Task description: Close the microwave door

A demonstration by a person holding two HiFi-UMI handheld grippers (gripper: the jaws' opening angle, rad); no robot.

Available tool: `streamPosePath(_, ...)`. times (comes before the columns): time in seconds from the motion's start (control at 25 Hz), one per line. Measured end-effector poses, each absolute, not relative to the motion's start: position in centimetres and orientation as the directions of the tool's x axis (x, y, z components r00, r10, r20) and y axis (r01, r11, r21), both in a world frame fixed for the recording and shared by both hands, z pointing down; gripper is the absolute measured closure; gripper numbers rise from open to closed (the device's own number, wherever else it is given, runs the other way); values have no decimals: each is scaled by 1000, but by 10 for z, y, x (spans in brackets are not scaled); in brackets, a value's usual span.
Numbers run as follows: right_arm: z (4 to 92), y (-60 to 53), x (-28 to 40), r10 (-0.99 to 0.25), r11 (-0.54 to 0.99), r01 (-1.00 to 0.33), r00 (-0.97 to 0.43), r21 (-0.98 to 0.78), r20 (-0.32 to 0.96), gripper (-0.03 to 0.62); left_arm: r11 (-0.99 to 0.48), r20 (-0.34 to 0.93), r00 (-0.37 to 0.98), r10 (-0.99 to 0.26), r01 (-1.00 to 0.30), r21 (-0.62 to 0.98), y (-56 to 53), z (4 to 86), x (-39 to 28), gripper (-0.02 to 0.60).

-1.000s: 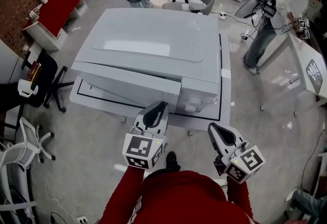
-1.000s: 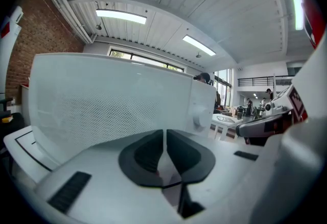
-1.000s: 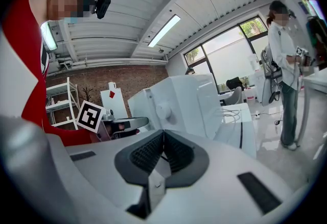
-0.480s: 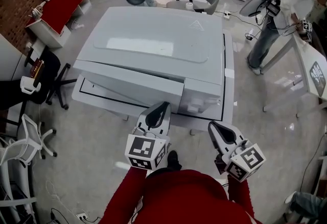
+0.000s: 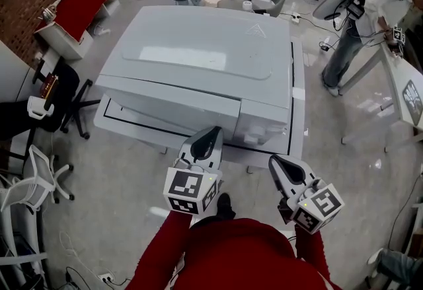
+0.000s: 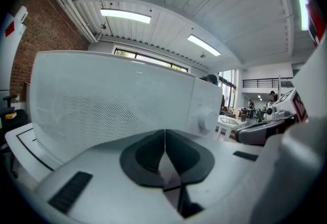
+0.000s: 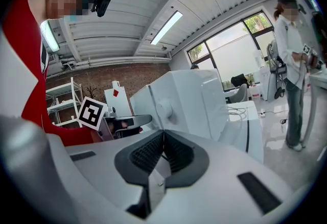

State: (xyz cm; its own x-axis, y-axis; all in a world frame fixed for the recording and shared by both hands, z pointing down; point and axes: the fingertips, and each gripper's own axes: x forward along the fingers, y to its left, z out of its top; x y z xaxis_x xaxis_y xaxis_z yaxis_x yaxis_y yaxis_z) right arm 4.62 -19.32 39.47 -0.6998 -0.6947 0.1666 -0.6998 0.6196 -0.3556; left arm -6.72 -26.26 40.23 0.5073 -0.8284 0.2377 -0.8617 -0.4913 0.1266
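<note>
Down low in front of the large white box-shaped microwave, the left gripper has its black jaws pressed together on nothing, tips close to the microwave's white mesh-windowed door; whether they touch it I cannot tell. The right gripper, jaws likewise pressed together and empty, hangs clear of the microwave. The microwave sits on a white black-lined table.

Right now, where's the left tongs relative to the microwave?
Head view, lower centre: the left tongs, shut, point at the microwave front, near the seam between door and control panel.
</note>
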Motion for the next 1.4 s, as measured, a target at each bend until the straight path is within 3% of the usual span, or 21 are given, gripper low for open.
streamPosePath(0.8, 402, -179, 46, -695, 616, -720, -688, -320, 209, 580, -500, 244, 522, -817, -853, 152, -268, 406, -65, 569)
streamPosePath(1.0, 399, -174, 48, -699, 620, -721, -687, -309, 199, 580, -559, 179, 585, -791, -810, 178, -243, 397, -71, 569)
streamPosePath(1.4, 389, -158, 46, -704, 643, -711, -695, -283, 147, 579, -588, 162, 595, -787, -803, 91, -190, 389, -95, 571)
